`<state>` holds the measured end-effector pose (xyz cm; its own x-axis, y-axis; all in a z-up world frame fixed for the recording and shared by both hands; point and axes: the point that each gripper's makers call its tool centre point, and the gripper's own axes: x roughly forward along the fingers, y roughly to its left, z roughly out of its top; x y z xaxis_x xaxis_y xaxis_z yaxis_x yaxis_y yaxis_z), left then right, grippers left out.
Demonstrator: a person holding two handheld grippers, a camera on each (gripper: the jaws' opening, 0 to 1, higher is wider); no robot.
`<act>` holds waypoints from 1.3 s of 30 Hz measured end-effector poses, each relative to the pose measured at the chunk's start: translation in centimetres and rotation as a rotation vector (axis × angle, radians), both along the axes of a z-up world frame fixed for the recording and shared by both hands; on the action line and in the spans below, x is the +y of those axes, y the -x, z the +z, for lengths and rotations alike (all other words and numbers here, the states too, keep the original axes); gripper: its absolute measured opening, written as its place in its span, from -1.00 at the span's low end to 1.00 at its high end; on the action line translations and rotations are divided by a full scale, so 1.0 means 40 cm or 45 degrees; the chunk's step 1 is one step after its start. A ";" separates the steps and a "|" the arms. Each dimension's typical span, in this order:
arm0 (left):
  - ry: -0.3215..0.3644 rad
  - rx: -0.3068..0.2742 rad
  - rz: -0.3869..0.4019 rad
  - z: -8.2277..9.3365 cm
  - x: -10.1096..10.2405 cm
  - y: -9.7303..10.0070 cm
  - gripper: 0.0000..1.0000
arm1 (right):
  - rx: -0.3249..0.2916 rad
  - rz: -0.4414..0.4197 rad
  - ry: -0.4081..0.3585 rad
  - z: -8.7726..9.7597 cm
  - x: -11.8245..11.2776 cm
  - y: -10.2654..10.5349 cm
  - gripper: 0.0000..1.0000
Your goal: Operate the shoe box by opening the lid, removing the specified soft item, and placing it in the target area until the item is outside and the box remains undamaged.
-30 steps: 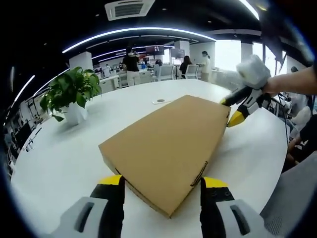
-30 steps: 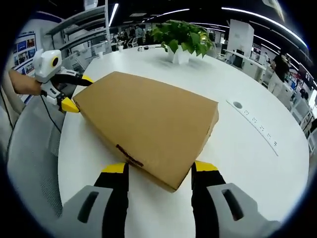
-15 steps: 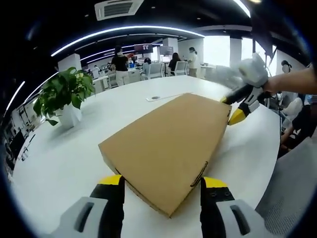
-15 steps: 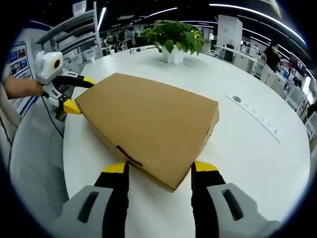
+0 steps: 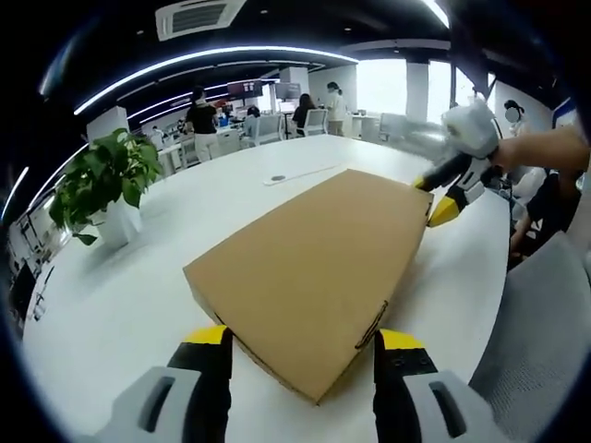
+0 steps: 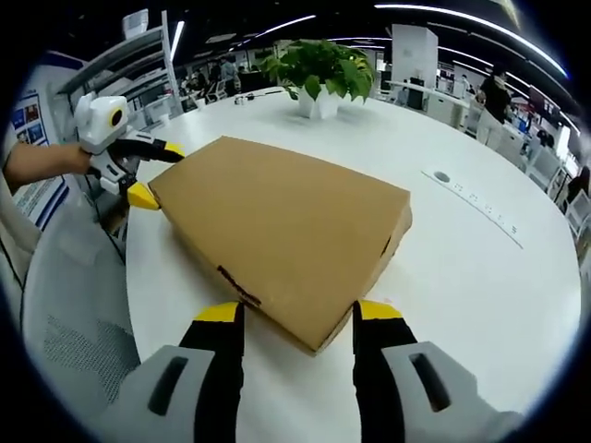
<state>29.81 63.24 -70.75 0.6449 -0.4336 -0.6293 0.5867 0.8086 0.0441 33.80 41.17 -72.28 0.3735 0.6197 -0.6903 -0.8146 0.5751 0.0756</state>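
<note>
White round table (image 5: pixel 111 305) in an open office: a closed, plain brown shoe box (image 5: pixel 314 268) is straddled at opposite corners by both grippers. Left gripper (image 5: pixel 300 346) and right gripper (image 6: pixel 288 318) jaws are spread wide. A potted plant (image 6: pixel 319 78) is seen beyond the box.

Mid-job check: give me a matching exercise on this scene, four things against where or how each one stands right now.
Things:
1. shoe box
2. potted plant
3. left gripper
4. right gripper

States:
A. upright on the white table, beyond the box
B. jaws astride one corner of the box, with the plant off to the left of its view
C. lying flat, lid shut
D. jaws astride the opposite corner, with the plant straight ahead in its view

Pairs: 1-C, 2-A, 3-B, 4-D
</note>
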 end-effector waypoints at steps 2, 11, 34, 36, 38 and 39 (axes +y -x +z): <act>-0.007 0.007 -0.027 0.001 0.008 0.001 0.25 | -0.003 -0.003 0.001 0.000 0.006 0.013 -0.18; -0.035 0.031 -0.100 0.008 0.038 0.009 0.26 | -0.006 -0.022 -0.017 0.001 0.039 0.049 -0.23; -0.089 0.068 -0.219 0.009 0.128 0.006 0.29 | -0.024 -0.037 -0.064 0.004 0.120 0.114 -0.31; -0.092 0.070 -0.223 0.009 0.132 0.007 0.30 | -0.025 -0.040 -0.071 0.004 0.126 0.119 -0.31; -0.097 0.074 -0.231 0.009 0.138 0.007 0.30 | -0.025 -0.043 -0.078 0.004 0.130 0.123 -0.31; -0.099 0.075 -0.234 0.009 0.140 0.007 0.30 | -0.026 -0.043 -0.080 0.004 0.132 0.123 -0.31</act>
<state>29.52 68.86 -70.40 0.5206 -0.4893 -0.6997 0.7272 0.6835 0.0631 28.87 46.45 -72.11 0.4085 0.6483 -0.6425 -0.7964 0.5971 0.0961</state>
